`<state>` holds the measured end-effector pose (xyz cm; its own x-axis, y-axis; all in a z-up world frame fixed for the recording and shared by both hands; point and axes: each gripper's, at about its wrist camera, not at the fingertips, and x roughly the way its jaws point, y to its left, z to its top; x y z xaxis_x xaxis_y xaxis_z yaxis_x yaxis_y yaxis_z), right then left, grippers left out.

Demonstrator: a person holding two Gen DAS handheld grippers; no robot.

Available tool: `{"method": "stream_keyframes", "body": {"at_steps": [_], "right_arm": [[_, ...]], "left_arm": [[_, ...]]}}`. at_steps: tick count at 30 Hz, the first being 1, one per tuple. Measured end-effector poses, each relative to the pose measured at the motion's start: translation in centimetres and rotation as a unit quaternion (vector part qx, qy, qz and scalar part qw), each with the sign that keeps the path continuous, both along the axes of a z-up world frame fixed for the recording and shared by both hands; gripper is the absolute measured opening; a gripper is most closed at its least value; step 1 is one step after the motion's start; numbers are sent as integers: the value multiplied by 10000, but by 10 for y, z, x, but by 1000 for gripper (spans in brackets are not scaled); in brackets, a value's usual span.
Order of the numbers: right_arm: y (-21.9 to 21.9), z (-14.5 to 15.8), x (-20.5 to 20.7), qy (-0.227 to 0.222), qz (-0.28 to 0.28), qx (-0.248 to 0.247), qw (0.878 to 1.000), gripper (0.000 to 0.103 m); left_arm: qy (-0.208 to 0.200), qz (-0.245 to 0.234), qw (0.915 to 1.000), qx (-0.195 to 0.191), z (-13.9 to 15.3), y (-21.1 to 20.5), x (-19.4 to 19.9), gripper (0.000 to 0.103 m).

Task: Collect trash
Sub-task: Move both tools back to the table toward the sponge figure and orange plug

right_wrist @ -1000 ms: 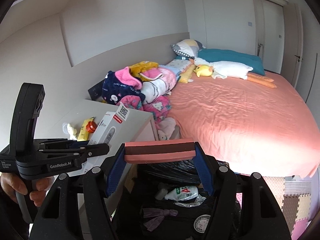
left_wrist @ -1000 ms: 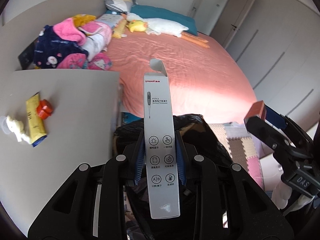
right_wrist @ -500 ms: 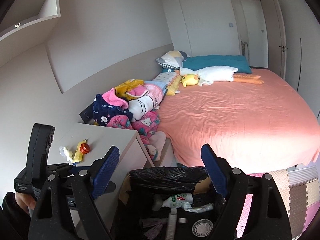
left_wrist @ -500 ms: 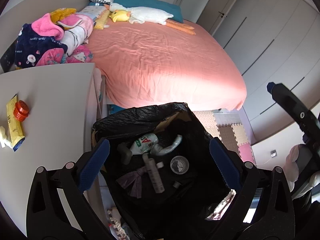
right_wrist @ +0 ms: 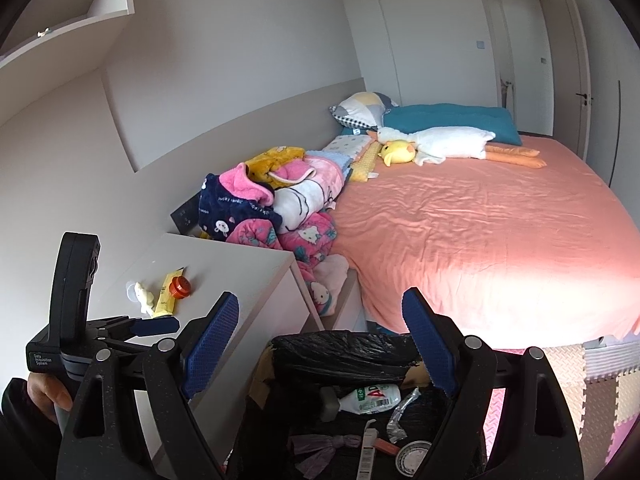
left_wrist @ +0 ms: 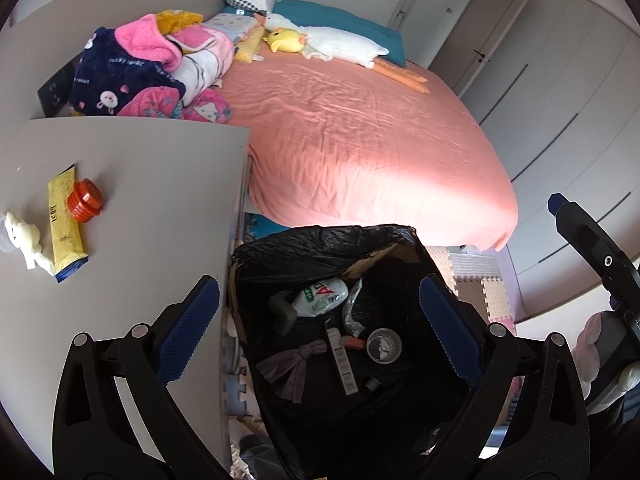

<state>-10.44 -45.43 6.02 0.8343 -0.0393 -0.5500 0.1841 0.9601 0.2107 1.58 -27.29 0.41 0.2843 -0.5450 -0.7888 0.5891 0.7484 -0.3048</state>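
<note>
Inside the black-lined bin (left_wrist: 320, 248) lie a bottle (left_wrist: 322, 299) and long box (left_wrist: 342, 362).

One trash bin (left_wrist: 320, 240), one orange cap (left_wrist: 85, 200), one yellow sachet (left_wrist: 64, 224), one nightstand (left_wrist: 160, 200).

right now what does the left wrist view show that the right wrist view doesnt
Only the left wrist view: the wardrobe doors along the far side of the bed, and a top-down look into the trash bin that takes in the grey cap.

Only the right wrist view: the wall shelf up high, and the hand holding the left gripper.

Both: the white bottle, purple bow, yellow packet, orange cap, tissue, nightstand, pink bed, with each view's own jaws open and empty.
</note>
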Motion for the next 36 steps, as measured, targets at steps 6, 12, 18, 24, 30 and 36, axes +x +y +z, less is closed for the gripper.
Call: {"method": "stream_keyframes", "body": {"at_steps": [6, 12, 18, 24, 30, 36], "right_arm": [[16, -5, 19, 84, 258, 20, 9996, 84], [33, -10, 36, 143, 499, 67, 9986, 84], [53, -14, 54, 184, 750, 98, 9970, 84], [74, -20, 70, 271, 978, 99, 9948, 84], [91, -27, 84, 311, 1156, 66, 9928, 84], [108, -34, 101, 398, 1351, 15, 9900, 84]], "left_arm": [[23, 278, 9996, 55, -3, 20, 10, 96], [28, 600, 9981, 131, -7, 45, 18, 96], [30, 905, 9957, 209, -9, 71, 24, 96], [41, 1217, 9923, 229, -11, 99, 30, 96], [55, 1475, 9888, 228, -13, 122, 36, 96], [56, 1743, 9843, 280, -15, 142, 43, 96]]}}
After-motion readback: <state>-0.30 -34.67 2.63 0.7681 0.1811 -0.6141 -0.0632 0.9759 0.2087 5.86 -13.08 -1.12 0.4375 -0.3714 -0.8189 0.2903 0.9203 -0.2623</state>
